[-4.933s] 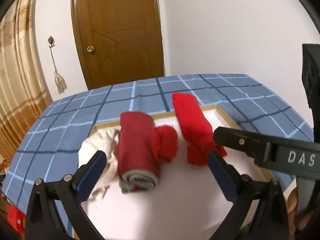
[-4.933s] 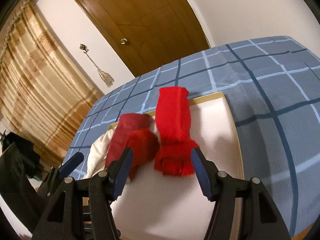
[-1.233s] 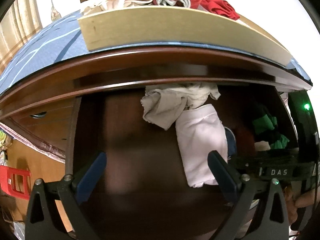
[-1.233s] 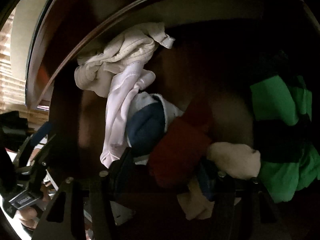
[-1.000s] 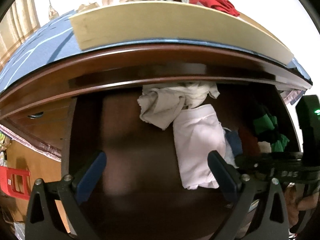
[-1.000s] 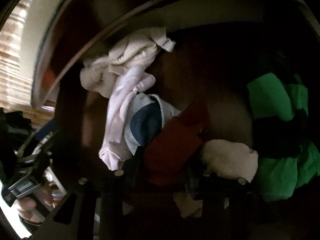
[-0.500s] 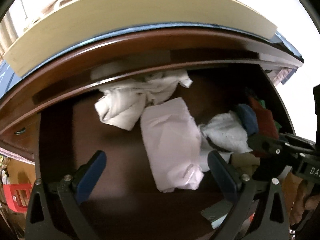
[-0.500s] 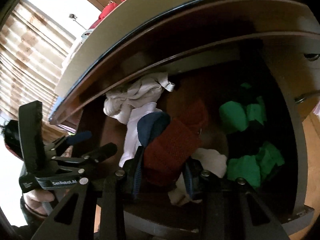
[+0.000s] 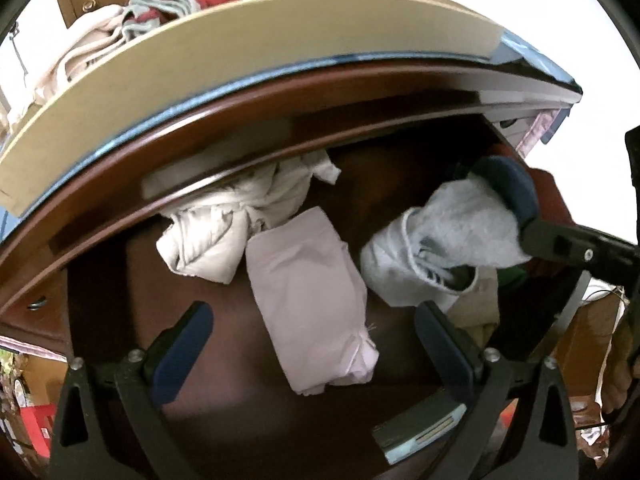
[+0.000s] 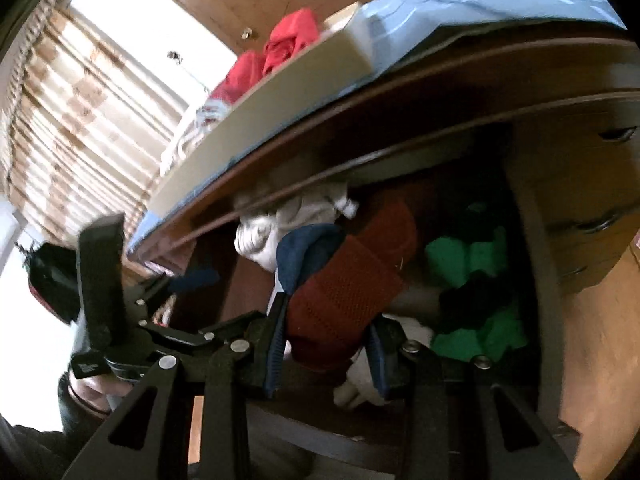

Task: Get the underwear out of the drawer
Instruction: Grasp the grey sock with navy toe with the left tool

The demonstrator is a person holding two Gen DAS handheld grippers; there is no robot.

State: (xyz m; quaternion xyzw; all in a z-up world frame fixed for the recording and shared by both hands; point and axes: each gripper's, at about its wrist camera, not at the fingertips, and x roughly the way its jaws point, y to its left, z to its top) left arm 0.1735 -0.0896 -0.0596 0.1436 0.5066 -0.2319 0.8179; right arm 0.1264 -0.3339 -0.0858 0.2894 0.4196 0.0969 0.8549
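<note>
I look down into the dark wooden drawer, open under the curved edge of the surface, which carries a pale tray of red and cream rolled clothes. Inside the drawer, a crumpled cream garment lies at the far side, a folded pale pink piece sits in the middle just beside it, and green-and-black cloth is heaped at the right.

My right tool is clamped on a dark red mesh underwear bundle; its blue pads press both sides, and the bundle sits lifted above the drawer's contents, with a navy-edged grey piece hanging along with it. Whether that grey piece is pinched or only draped on the bundle I cannot tell.

My left tool stands wide apart and empty over the pink piece, touching nothing.

The near right corner of the drawer holds a small flat grey object that I cannot identify. A hand at the right edge is cut off.
</note>
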